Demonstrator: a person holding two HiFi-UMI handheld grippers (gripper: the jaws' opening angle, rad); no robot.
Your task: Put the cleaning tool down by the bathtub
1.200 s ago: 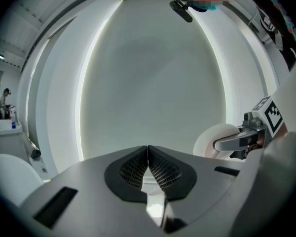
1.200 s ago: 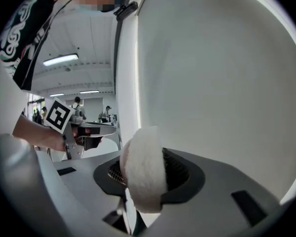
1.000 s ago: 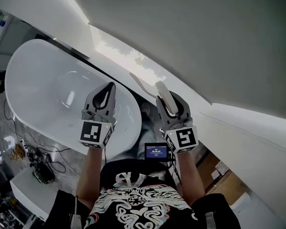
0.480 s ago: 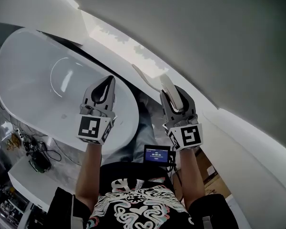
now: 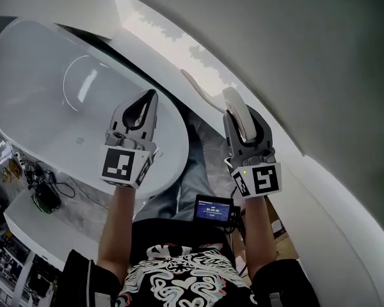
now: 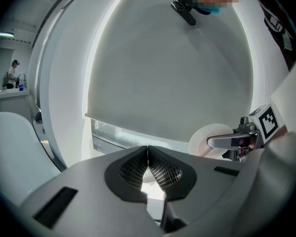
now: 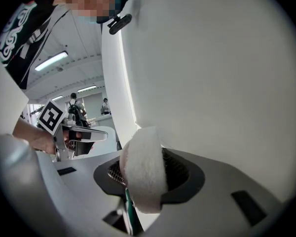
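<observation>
The cleaning tool lies lengthwise along the right gripper; its long axis runs away from the person and slants left in the head view; its slim curved end juts past the jaw tips toward the wall, while the white fuzzy pad sits between the jaws; in the right gripper view that pad fills the gap, the jaws part-way apart and clamped on it from both sides, with a green piece showing just below it; the tool is held up in the air, to the right of the bathtub and apart from its rim; the left gripper hovers over the tub's near end, its jaws pressed tip to tip with nothing between them.
</observation>
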